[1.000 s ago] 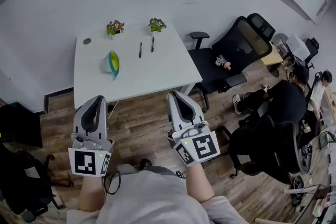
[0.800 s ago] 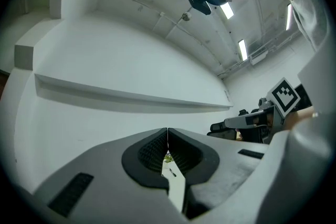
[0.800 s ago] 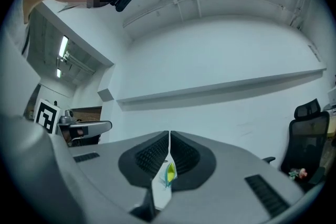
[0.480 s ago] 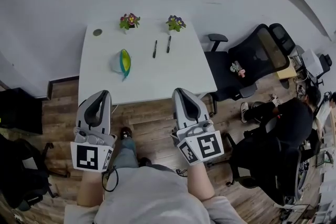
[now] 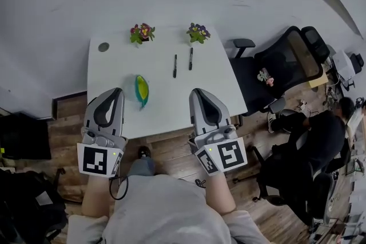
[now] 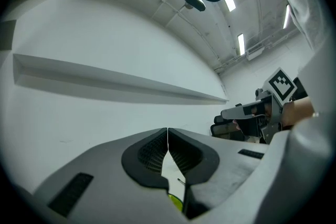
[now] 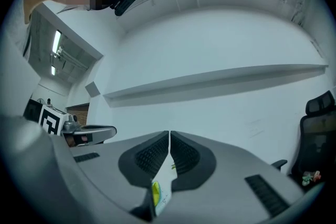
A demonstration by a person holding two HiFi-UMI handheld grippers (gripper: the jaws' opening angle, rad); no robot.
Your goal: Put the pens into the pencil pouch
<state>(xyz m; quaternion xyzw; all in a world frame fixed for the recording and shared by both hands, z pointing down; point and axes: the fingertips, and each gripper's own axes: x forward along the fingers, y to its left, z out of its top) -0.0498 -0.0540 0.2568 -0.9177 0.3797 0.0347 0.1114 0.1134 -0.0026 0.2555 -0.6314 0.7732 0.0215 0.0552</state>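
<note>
Square markers (image 5: pixel 95 160): left gripper (image 5: pixel 116 91), right gripper (image 5: pixel 197 91)

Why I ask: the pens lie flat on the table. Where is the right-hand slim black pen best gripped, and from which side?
Probably mid-barrel, from above: the right-hand slim black pen lies flat on the white table, pointing away from the person, apart from the other black pen, so jaws can straddle its narrow width. The right gripper, now shut, must open first.

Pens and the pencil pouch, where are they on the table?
pencil pouch (image 5: pixel 141 90), head view, middle of its body.
pen nearer the pouch (image 5: pixel 175 66), head view, middle of its barrel.
other pen (image 5: pixel 190 58), head view, middle of its barrel.
</note>
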